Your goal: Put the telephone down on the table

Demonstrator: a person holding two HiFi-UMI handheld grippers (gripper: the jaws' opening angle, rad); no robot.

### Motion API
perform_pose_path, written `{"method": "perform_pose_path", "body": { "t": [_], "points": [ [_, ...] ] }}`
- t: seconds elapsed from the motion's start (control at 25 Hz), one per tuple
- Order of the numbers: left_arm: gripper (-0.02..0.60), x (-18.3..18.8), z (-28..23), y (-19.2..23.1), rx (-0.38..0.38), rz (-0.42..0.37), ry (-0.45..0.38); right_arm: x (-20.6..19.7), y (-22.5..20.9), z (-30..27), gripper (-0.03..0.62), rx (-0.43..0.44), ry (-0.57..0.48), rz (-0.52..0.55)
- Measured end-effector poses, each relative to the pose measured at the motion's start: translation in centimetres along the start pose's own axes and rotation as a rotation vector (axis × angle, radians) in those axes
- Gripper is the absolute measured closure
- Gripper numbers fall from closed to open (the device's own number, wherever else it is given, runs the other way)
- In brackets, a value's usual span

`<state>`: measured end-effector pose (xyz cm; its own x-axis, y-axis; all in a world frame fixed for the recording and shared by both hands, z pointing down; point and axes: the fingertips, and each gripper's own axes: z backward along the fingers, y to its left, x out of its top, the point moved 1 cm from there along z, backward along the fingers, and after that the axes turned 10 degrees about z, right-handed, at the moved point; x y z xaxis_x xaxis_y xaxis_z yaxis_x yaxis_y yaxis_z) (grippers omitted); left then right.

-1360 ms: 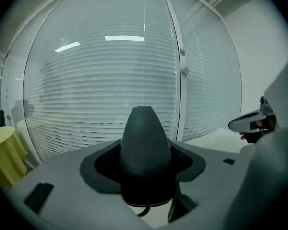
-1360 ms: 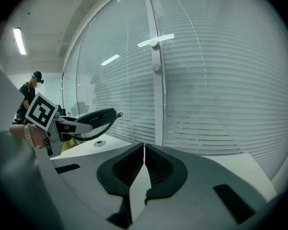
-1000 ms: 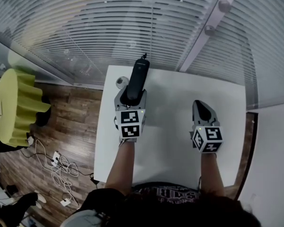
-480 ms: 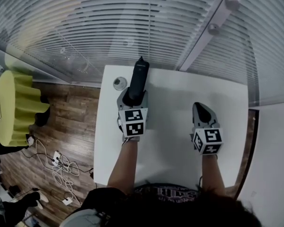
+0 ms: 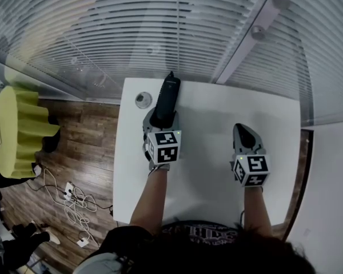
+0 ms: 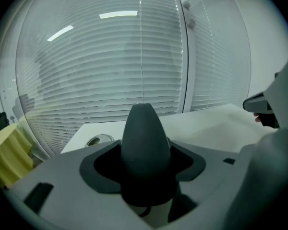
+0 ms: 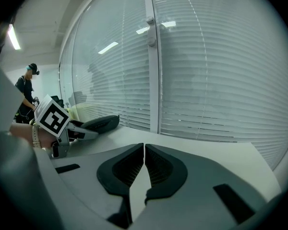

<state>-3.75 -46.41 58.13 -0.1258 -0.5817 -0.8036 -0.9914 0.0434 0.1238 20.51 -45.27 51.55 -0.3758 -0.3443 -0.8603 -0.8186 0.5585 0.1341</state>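
The step in hand looks like the lowering. The left gripper (image 5: 160,120) has its fingers clamped on the near end of the telephone (image 5: 166,96). The telephone points toward the far left corner of the surface (image 5: 217,153) and sits low over it; whether it touches yet I cannot tell. To do this well, I would bring it down level so its whole length meets the surface together. It should stay clear of the small round disc (image 5: 143,100) just to its left, and away from the far edge. Only then should the fingers spread. The right gripper (image 5: 244,133) waits well to the right, fingers closed on nothing. The telephone is a dark, smooth, slim handset with a rounded tip and a short stub at its far end
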Motion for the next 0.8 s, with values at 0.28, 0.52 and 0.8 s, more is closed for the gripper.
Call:
{"method": "perform_pose_path", "body": {
  "t": [0.28, 0.52, 0.8],
  "points": [
    [0.310, -0.8, -0.1, -1.3, -0.026, -0.051, 0.034, 0.1, -0.1, 0.2, 0.563, -0.006, -0.002, -0.001],
    [0.305, -0.9, -0.2, -1.0, -0.001, -0.057, 0.044, 0.1, -0.1, 0.2, 0.563, -0.005, -0.001, -0.002],
    [0.247, -0.2, 0.0, -1.3, -0.001, -0.114, 0.008, 0.3, 0.1, 0.5, 0.563, 0.013, -0.006, -0.005]
  ]
}}
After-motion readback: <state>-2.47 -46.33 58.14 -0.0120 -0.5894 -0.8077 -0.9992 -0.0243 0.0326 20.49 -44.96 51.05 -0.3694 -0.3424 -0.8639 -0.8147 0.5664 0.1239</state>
